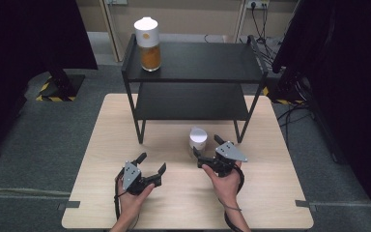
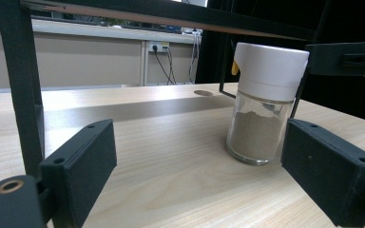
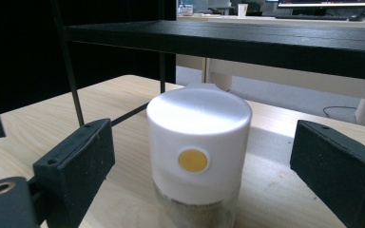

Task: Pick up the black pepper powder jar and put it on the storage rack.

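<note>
Left gripper [image 1: 150, 168]: nearest, on the surface [image 1: 183, 203] well left of the spice jar [image 1: 197, 140], jaws spread, nothing btwn them. Right gripper [image 1: 205, 152]: just in front of jar, jaws spread either side of it, not touching; white lid w/ yellow dot faces it in right gripper view. Jar upright on surface, brownish powder inside, just in front of black shelf rack [image 1: 193, 77]. Farther: 2nd jar [image 1: 148, 44], orange contents, on rack's top shelf, back-left of spice jar.

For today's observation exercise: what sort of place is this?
Probably a lab or workshop set up for recording, not a kitchen: hazard-striped tape on grey carpet, loose cables by wall sockets, and a bare wooden table.
</note>
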The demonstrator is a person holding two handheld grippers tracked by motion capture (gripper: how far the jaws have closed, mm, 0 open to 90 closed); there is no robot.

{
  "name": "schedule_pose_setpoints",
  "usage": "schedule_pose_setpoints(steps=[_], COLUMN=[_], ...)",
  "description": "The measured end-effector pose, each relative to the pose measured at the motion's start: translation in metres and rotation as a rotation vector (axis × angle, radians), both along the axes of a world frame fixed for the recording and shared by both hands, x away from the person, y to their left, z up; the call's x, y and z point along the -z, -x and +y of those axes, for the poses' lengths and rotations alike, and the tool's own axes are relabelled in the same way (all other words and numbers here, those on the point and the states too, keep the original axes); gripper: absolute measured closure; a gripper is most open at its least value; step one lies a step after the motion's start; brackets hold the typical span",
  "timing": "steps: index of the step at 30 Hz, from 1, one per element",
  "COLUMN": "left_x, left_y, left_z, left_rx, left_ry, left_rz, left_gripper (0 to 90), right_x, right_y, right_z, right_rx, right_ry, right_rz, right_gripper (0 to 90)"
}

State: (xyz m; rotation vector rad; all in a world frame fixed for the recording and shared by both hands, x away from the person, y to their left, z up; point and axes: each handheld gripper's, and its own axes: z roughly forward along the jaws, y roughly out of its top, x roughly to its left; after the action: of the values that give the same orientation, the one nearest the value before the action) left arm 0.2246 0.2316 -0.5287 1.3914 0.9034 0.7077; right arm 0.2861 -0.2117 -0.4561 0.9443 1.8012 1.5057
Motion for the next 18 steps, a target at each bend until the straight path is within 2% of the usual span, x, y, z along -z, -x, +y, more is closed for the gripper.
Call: schedule_pose_setpoints(steps=[18], left_x=[0.0], left_y=[0.0], left_z=[0.0], left_rx=[0.002], left_ry=[-0.001], left_rz=[0.001], left_gripper=[11.0], right_x=[0.0], right_y=[-0.023], right_z=[0.018], right_rx=[0.013], right_ry=[0.04], right_rz=[0.042], right_gripper=[17.9])
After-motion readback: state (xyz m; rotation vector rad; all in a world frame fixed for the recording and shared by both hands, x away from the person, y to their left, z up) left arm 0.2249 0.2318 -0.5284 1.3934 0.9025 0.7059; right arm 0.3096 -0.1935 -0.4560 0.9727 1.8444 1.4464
